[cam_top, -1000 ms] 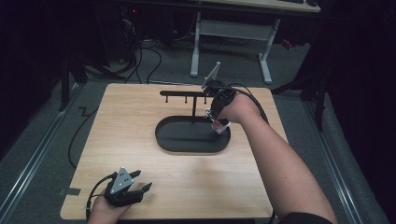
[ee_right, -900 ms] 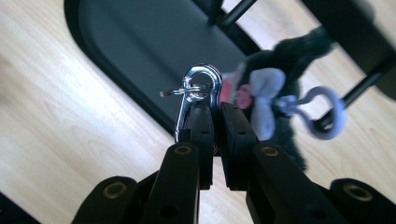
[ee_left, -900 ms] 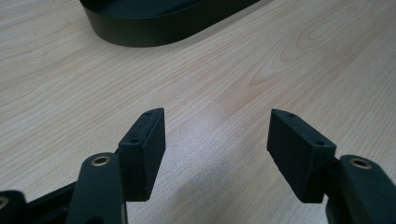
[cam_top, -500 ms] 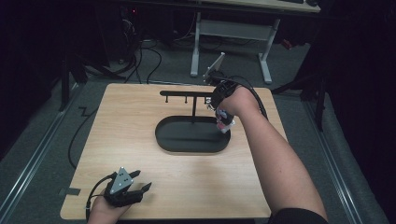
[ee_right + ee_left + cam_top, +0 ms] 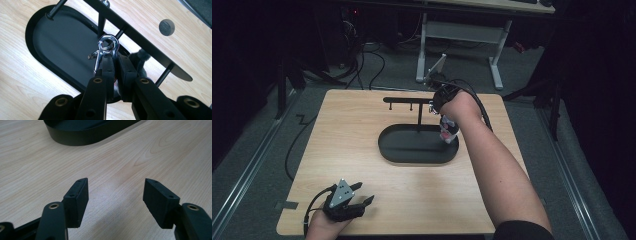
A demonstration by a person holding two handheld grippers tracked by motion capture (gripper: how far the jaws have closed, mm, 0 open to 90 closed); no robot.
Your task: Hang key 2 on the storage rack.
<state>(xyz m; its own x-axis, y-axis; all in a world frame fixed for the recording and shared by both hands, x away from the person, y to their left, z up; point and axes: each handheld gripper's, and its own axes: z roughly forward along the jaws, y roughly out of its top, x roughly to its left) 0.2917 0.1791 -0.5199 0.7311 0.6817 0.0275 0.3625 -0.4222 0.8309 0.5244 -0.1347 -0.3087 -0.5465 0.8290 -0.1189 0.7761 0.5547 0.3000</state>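
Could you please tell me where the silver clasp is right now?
The silver clasp is clamped in the right gripper, held just below the stand's crossbar above the black oval tray.

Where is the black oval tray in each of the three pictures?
High view: the black oval tray lies mid-table, under the stand's post, left of the right gripper.
Left gripper view: its curved rim runs along the top edge, beyond the open jaws.
Right gripper view: it spreads across the upper left, behind the silver clasp.
Shared landmark: the light wooden table around the tray.
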